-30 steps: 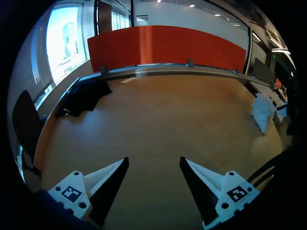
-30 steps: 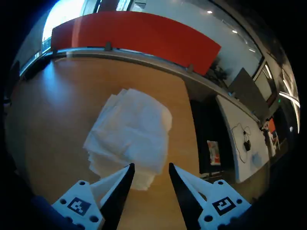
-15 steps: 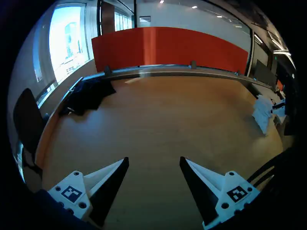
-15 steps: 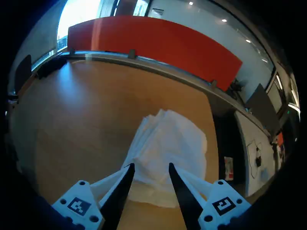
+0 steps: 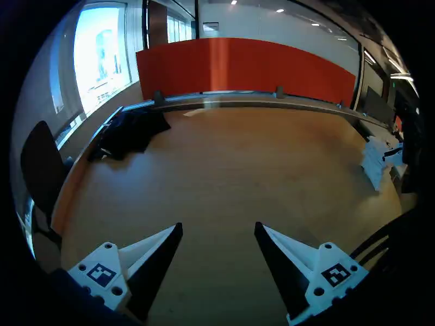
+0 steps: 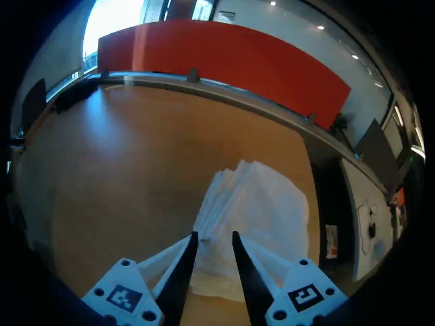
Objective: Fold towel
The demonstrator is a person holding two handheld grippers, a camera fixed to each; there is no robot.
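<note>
at lower centre of the right gripper view, the stack of white folded cloth towels (image 6: 261,217) lies by the right edge of the pale wooden bench (image 6: 119,163). its long axis seems to run up the frame, layered edges facing left. the right gripper (image 6: 212,242) stands narrowed about the near corner; whether both fingers press, i cannot tell. the step in hand, i judge, is taking a towel. next comes lifting one layer alone toward the bare bench under the wide-spread left gripper (image 5: 217,228).
</note>
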